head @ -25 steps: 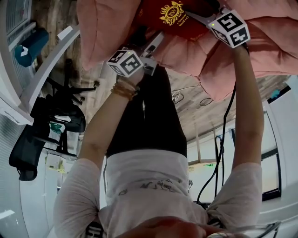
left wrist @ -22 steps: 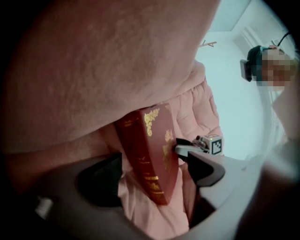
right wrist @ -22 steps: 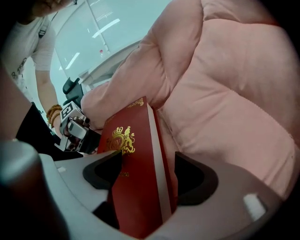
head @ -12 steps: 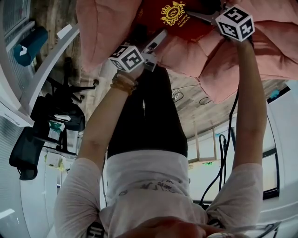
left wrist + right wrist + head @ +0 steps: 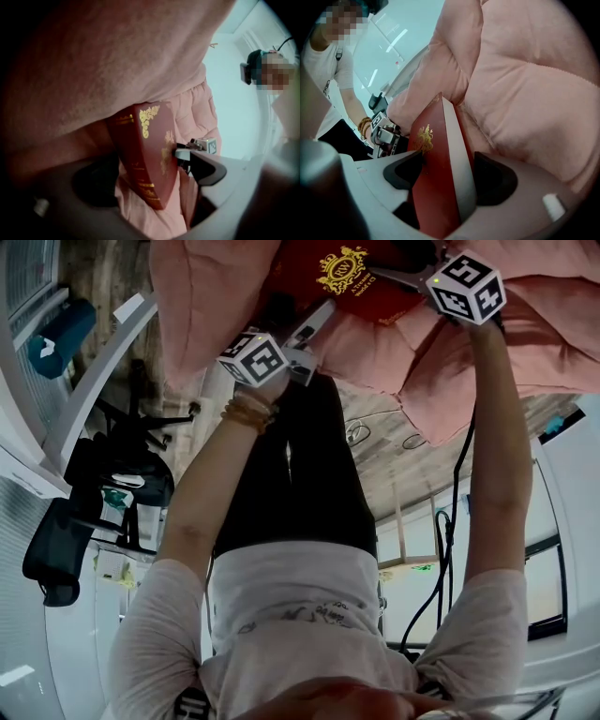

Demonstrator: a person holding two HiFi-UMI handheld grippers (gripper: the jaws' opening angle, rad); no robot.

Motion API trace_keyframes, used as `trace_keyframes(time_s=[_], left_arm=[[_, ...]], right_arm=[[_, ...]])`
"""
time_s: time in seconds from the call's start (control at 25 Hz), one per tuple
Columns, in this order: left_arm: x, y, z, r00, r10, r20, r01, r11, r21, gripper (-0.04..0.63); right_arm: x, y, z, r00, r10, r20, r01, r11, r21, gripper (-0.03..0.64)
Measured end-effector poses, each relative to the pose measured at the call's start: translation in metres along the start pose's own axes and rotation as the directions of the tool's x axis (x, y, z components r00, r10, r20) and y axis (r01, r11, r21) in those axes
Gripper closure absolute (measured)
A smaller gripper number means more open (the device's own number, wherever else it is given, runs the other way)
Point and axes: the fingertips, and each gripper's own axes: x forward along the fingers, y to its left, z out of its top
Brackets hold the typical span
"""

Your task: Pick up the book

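The book (image 5: 342,282) is dark red with a gold crest and lies wedged among pink cushions (image 5: 211,296). In the right gripper view the book (image 5: 440,173) stands edge-on between the pads, which press on its cover and its back, so my right gripper (image 5: 447,176) is shut on it. In the head view the right gripper (image 5: 394,276) reaches the book from the right. My left gripper (image 5: 305,329) comes in from the lower left. Its jaws stand wide on either side of the book's spine (image 5: 140,164), with a gap at each pad, so the left gripper (image 5: 150,183) is open.
Pink cushions (image 5: 525,93) crowd the book on all sides. A black office chair (image 5: 103,493) and a white desk edge (image 5: 103,362) stand at the left. A black cable (image 5: 450,521) hangs along the person's right arm. The person's legs (image 5: 291,474) are below the grippers.
The right gripper's marker cube has rolled a little and the book has tilted with it. The left gripper has barely moved.
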Motion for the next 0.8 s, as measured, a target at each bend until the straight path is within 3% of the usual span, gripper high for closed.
trace_keyframes(time_s=[0.8], left_arm=[[0.004,-0.04,-0.003,0.999,0.015,-0.043,-0.014,1.0,0.018,0.109]], right_arm=[[-0.049,0.032,-0.006,0.982,-0.143,0.126,0.135,0.988,0.071,0.276]])
